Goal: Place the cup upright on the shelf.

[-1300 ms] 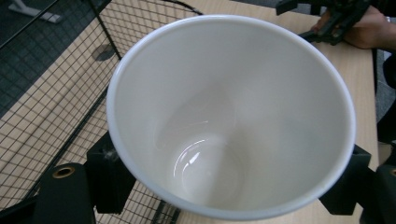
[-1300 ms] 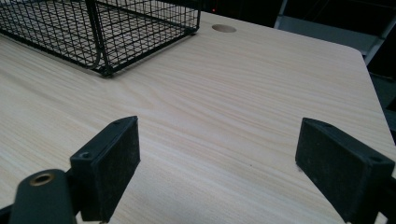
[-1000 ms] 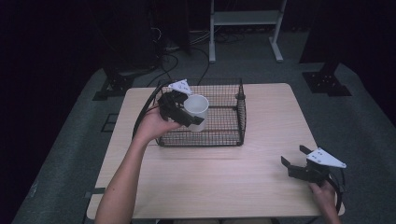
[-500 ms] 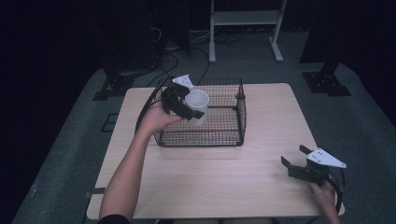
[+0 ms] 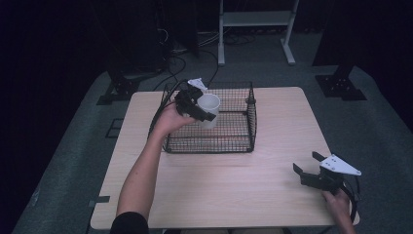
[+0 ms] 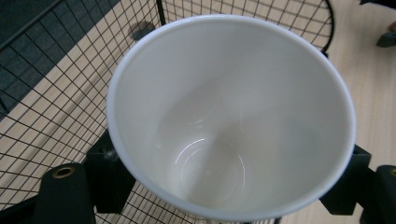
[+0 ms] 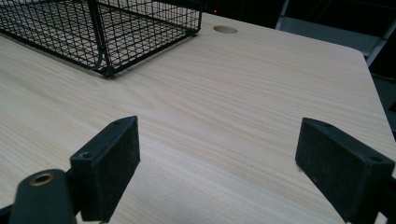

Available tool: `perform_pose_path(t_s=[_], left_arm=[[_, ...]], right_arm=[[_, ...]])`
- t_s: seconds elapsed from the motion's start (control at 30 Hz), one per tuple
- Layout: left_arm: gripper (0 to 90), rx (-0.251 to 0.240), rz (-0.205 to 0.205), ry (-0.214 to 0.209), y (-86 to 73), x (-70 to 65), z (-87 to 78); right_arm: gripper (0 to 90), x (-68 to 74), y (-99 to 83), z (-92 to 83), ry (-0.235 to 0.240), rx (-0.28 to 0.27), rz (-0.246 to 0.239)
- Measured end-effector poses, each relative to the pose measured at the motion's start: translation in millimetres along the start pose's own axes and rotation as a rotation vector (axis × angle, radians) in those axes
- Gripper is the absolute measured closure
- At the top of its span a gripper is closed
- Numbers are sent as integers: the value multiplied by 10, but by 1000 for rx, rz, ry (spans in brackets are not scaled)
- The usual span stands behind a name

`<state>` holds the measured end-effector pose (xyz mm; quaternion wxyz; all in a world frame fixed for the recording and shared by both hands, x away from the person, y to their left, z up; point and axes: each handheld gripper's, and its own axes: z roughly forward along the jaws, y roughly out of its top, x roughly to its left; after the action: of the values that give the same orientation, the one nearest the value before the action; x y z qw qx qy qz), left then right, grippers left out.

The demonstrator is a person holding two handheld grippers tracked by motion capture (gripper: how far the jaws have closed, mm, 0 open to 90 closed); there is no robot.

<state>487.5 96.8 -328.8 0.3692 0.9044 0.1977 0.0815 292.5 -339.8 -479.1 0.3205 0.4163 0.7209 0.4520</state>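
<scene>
**White cup held over the wire basket, right gripper parked at the table's near corner**

A dark room is seen around a pale wooden table (image 5: 219, 185), with grey carpet beneath it and a white metal stand (image 5: 255, 19) behind. A black wire basket (image 5: 234, 141) stands on the far half of the table.

The left forearm is stretched forward from the bottom edge of the high view, the hand raised over the basket's left wall and the wrist bent so that the left gripper (image 5: 197, 105) is aimed across the basket. A white cup (image 5: 208, 109) is clamped between its jaws. In the left gripper view the cup (image 6: 231, 116) is seen from above, mouth open toward the camera and empty, with a black pad pressed against its outer wall on each side. The basket's mesh floor and walls are visible below and beyond the fingers; whether the cup's base touches the mesh cannot be told.

The right gripper (image 5: 311, 170) is held low near the table's near right corner, the hand behind it at the table edge. Its jaws are spread wide with bare tabletop between them. The basket's nearest corner (image 7: 105, 70) lies ahead of the fingers and off to their left, well apart.
</scene>
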Motion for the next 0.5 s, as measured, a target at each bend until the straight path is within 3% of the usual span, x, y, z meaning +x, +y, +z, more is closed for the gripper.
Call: perform_pose_path(t_s=[0.5], left_arm=[[209,12,-24,-2,-57,162,347]], right_arm=[[131,-3,0,0,1,-2,0]])
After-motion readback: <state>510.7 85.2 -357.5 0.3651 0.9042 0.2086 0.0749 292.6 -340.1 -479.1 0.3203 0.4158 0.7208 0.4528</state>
